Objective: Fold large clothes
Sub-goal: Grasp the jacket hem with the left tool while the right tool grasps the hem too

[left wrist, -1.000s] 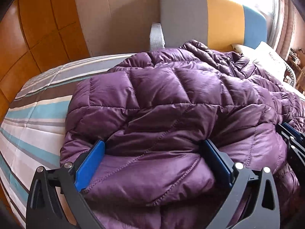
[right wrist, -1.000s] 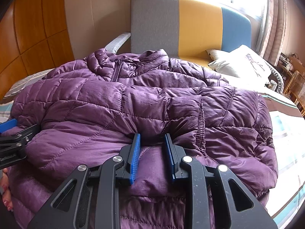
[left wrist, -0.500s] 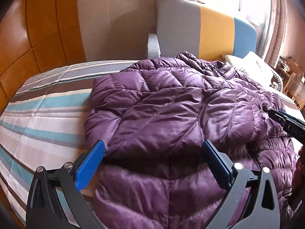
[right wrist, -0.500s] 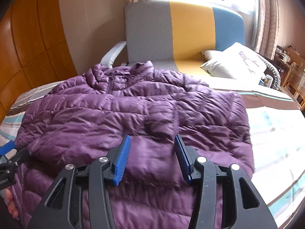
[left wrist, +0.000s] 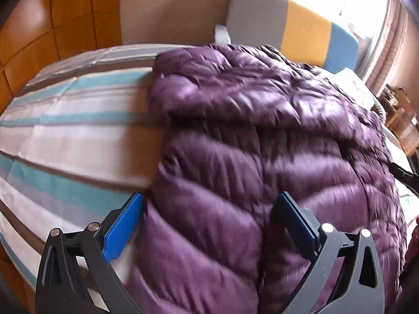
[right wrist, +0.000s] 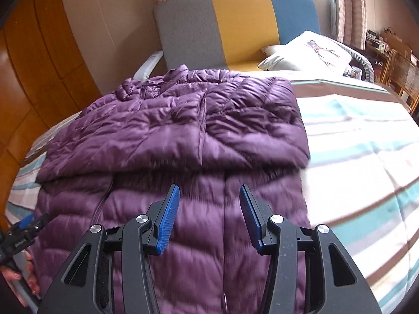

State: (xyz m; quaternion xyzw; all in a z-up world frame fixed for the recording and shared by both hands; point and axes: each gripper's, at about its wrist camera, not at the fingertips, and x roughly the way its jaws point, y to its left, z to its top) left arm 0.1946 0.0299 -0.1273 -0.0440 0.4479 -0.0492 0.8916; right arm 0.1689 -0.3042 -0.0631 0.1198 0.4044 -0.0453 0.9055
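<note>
Two sets of tongs up and both gaping wide, nothing pinched: my left tongs (left wrist: 209, 225) hover over the near left edge of the purple puffer jacket (left wrist: 262, 136), my right tongs (right wrist: 209, 217) level above its lower panel. Jacket lies on the striped bed (right wrist: 353, 144), upper part folded across the lower. Beyond it, a white pillow (right wrist: 309, 49), then the grey, yellow and blue headboard (right wrist: 235, 23).

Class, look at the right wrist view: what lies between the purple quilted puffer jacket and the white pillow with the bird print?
In the right wrist view, only bare striped bedspread separates the purple quilted puffer jacket from the white pillow.
</note>
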